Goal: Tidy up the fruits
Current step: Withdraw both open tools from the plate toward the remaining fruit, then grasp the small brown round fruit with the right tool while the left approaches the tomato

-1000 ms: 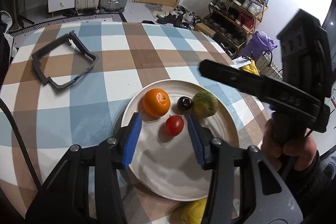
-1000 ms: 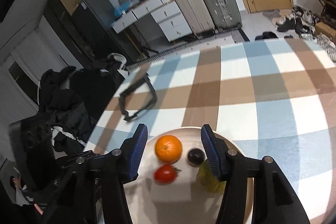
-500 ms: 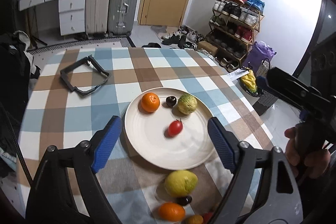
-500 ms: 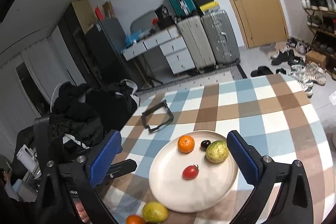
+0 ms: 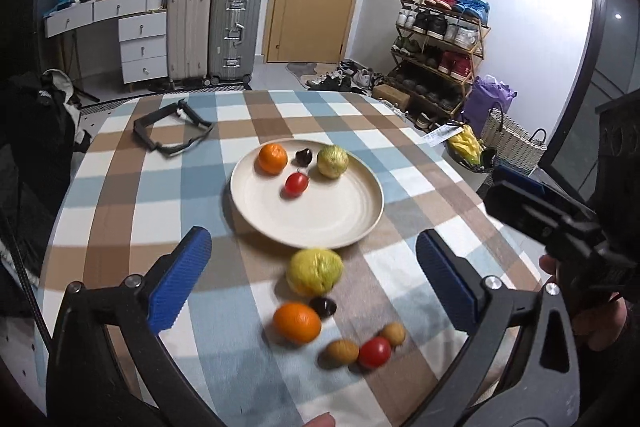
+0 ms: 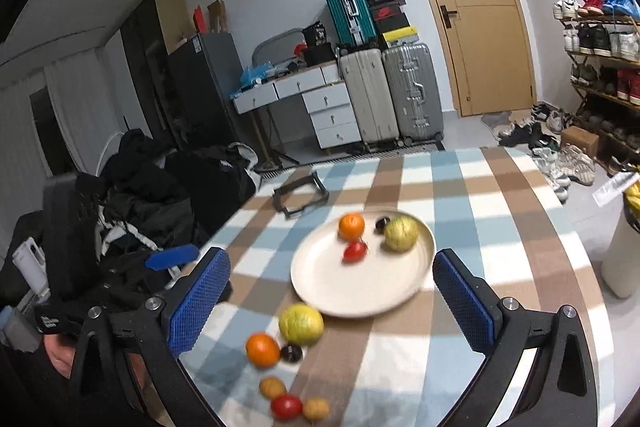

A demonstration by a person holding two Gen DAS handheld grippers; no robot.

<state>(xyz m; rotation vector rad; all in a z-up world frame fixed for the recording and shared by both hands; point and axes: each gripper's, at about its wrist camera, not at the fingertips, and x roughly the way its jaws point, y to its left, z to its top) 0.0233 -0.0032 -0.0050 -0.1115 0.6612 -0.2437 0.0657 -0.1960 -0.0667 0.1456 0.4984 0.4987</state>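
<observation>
Both tools empty and spread wide. My left tool hangs above the loose fruit; my right tool hangs over the near rim of the plate.

On the plate: an orange, a dark plum, a green guava and a tomato, clustered at the far side, near half bare.

Loose on the desk, near side of the plate: yellow-green guava just beside the rim, second orange with a second dark plum touching or nearly so, then second tomato between two small brown fruits.

My read: between picks, nothing gripped. Next pick is probably the loose guava, closest and biggest. It needs a wide opening, centred descent and gentle close, since round fruit can roll, then a short carry onto the bare part of the plate.
</observation>
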